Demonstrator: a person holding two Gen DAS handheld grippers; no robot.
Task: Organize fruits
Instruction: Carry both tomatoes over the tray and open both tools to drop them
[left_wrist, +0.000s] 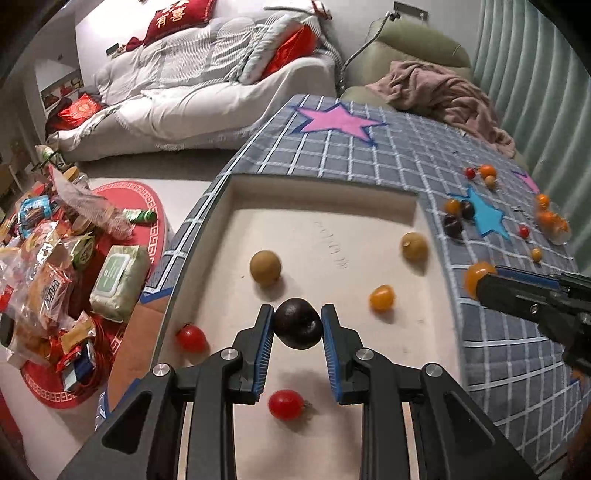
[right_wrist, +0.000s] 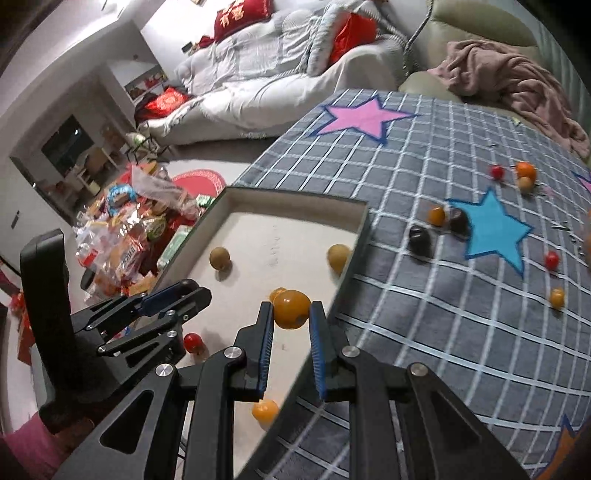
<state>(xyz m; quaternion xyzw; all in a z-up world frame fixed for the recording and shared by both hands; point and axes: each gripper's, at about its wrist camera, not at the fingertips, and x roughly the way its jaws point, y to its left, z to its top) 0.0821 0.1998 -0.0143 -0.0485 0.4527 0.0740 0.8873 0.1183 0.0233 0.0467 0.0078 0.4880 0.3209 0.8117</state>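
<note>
My left gripper (left_wrist: 297, 325) is shut on a dark plum (left_wrist: 298, 323), held above the white tray (left_wrist: 317, 199). My right gripper (right_wrist: 291, 312) is shut on an orange fruit (right_wrist: 291, 308), held over the tray's right rim (right_wrist: 354, 251); it also shows in the left wrist view (left_wrist: 476, 278). In the tray lie two tan fruits (left_wrist: 265, 267) (left_wrist: 414, 246), an orange fruit (left_wrist: 382, 297) and two red tomatoes (left_wrist: 191, 338) (left_wrist: 285, 404). Several fruits lie loose on the checked cloth: dark plums (right_wrist: 420, 240), orange ones (right_wrist: 436, 215) and red ones (right_wrist: 551, 259).
The grey checked cloth (right_wrist: 424, 332) with pink and blue stars covers the table. A pile of snack bags (left_wrist: 44, 266) lies on a red rug left of the table. A white sofa (left_wrist: 207, 85) and a pink blanket (left_wrist: 443, 92) are behind.
</note>
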